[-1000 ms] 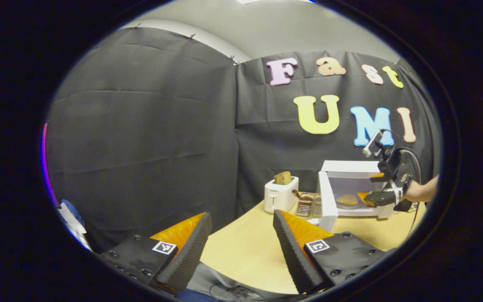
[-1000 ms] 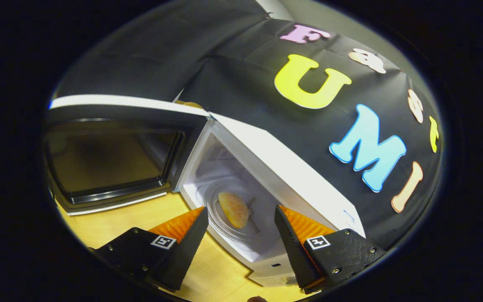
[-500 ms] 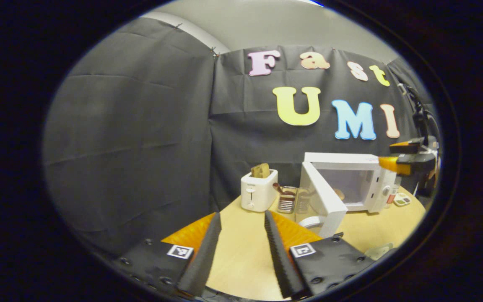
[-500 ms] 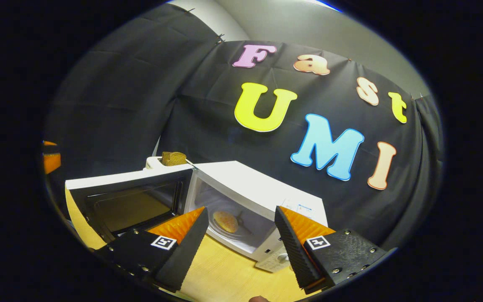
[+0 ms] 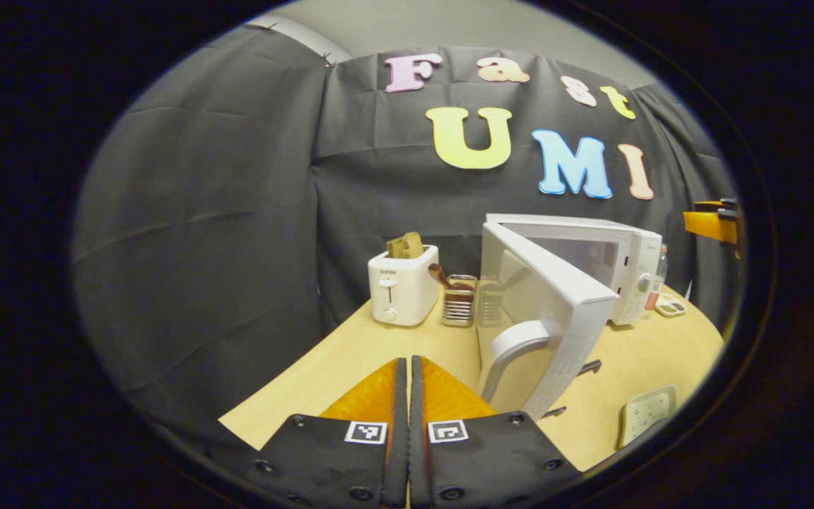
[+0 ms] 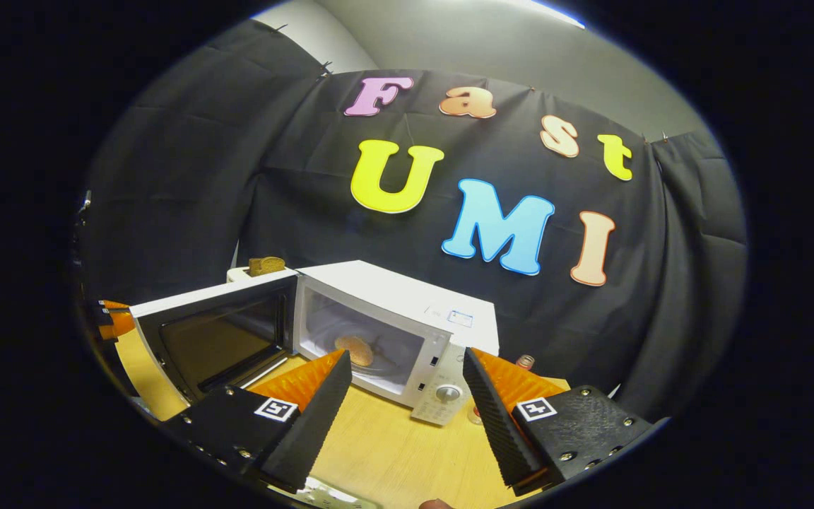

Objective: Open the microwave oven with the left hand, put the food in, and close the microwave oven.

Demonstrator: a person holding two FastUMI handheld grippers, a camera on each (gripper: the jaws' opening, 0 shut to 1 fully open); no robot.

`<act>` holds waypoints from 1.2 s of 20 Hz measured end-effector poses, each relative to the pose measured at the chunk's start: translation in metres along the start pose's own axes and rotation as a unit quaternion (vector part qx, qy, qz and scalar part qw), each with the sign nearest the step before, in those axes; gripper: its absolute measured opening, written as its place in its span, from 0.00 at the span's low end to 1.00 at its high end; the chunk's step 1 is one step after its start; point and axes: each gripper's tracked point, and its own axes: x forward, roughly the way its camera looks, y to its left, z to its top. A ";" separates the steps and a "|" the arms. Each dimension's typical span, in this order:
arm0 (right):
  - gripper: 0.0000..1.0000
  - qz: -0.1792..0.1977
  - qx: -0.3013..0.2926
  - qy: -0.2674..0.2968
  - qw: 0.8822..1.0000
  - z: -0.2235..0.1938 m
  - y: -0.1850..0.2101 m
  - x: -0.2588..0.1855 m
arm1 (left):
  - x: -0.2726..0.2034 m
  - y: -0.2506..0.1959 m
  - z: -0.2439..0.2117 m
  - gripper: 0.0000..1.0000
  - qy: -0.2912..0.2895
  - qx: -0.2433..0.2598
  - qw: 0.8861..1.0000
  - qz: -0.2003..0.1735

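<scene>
The white microwave (image 6: 407, 311) stands on the wooden table with its door (image 6: 213, 339) swung wide open. A round golden piece of food (image 6: 356, 349) lies on the turntable inside. My right gripper (image 6: 405, 353) is open and holds nothing, hanging back in front of the oven's control panel. In the left gripper view the door (image 5: 555, 297) faces me edge-on, its curved handle (image 5: 513, 346) just right of my left gripper (image 5: 407, 362), which is shut on nothing. The right gripper (image 5: 714, 223) shows at the far right edge, the left gripper (image 6: 114, 319) at the far left.
A white toaster (image 5: 403, 286) with a bread slice stands left of the microwave, with two glass holders (image 5: 458, 300) beside it. A small pale tray (image 5: 649, 410) lies near the table's front right edge. A little dish (image 5: 670, 305) sits by the oven's right side.
My left gripper has gone from open to shut and moved in close to the door's handle. My right gripper has drawn back from the oven's mouth; the food stays inside.
</scene>
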 end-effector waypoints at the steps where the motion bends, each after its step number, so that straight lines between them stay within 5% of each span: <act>1: 0.97 -0.004 -0.002 0.005 1.000 -0.004 -0.005 -0.004 | 0.003 -0.005 -0.005 0.07 0.006 -0.001 1.000 -0.006; 10: 0.97 -0.023 -0.010 0.028 0.999 -0.030 -0.039 -0.030 | 0.008 -0.070 -0.014 0.07 0.030 0.000 0.997 -0.071; 24: 0.97 -0.064 0.023 0.057 0.996 -0.061 -0.126 -0.052 | 0.037 -0.220 0.036 0.07 0.006 0.052 0.983 -0.175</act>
